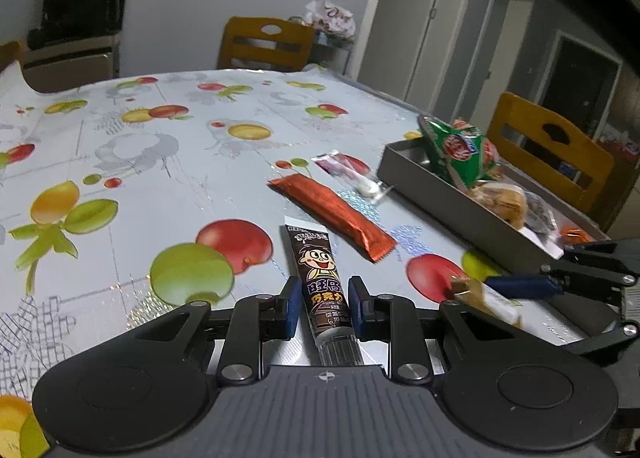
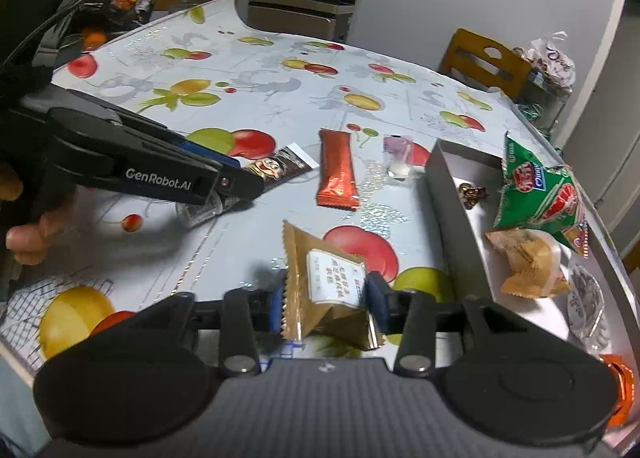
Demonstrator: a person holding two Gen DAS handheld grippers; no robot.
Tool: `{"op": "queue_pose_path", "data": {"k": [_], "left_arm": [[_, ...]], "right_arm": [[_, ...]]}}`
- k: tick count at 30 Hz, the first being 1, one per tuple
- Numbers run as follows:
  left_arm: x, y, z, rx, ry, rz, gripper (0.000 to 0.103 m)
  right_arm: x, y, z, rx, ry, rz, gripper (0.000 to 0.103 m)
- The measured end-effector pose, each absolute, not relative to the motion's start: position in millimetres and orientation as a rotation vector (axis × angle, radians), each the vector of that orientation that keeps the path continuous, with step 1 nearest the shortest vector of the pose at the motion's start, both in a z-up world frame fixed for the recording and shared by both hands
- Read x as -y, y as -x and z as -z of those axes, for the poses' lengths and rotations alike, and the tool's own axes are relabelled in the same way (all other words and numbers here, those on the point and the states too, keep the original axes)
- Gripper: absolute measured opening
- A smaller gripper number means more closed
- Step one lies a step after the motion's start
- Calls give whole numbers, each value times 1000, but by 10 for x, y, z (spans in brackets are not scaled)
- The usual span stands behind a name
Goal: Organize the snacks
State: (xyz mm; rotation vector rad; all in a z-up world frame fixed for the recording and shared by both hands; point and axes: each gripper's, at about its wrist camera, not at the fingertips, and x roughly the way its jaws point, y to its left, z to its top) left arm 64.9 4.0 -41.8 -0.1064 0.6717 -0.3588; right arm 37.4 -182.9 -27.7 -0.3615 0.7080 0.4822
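Kraft-brown pastry packet (image 2: 328, 290) sits clamped between the right gripper (image 2: 329, 300) pads, the grey tray (image 2: 448, 194) at its two o'clock awaiting it, while the left gripper (image 1: 325, 304) pinches the chocolate tube (image 1: 320, 282) low, near its cap, to lift it

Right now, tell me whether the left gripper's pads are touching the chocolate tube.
Touching. In the left wrist view, both blue pads of the left gripper press the sides of the chocolate tube, with no gap showing.
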Motion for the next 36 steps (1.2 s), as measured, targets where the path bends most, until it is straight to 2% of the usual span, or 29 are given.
{"op": "queue_pose_path", "data": {"k": [1,3,5,12,14,17,19,20,24,28,36], "left_arm": [[-48,-651,426,-676,113,361,33],[-47,-660,432,-676,119,363,40],[-30,-656,432,-670,112,359,48],[86,-678,436,-657,72,293,49],[81,-687,438,-655,87,285,49],[98,-689,436,-655,79,270,48],[122,-686,435,-656,60,252,38],[132,-684,436,-656,54,250,34],[147,-682,435,-657,40,244,27],[154,-662,433,-656,42,234,26],[124,-583,368,-636,48,207,26]], "right_arm": [[1832,-360,274,-700,358,-485,71],[1835,-346,269,-682,347,-483,80],[1843,-355,258,-683,325,-492,80],[1884,-465,319,-713,253,-488,80],[1884,-467,354,-720,241,-500,78],[1899,-452,376,-718,214,-513,70],[1922,-444,382,-716,194,-513,60],[1936,-436,385,-712,188,-511,60],[1968,-383,382,-693,184,-519,52],[1993,-321,362,-670,187,-526,44],[2112,-296,294,-654,167,-532,41]]}}
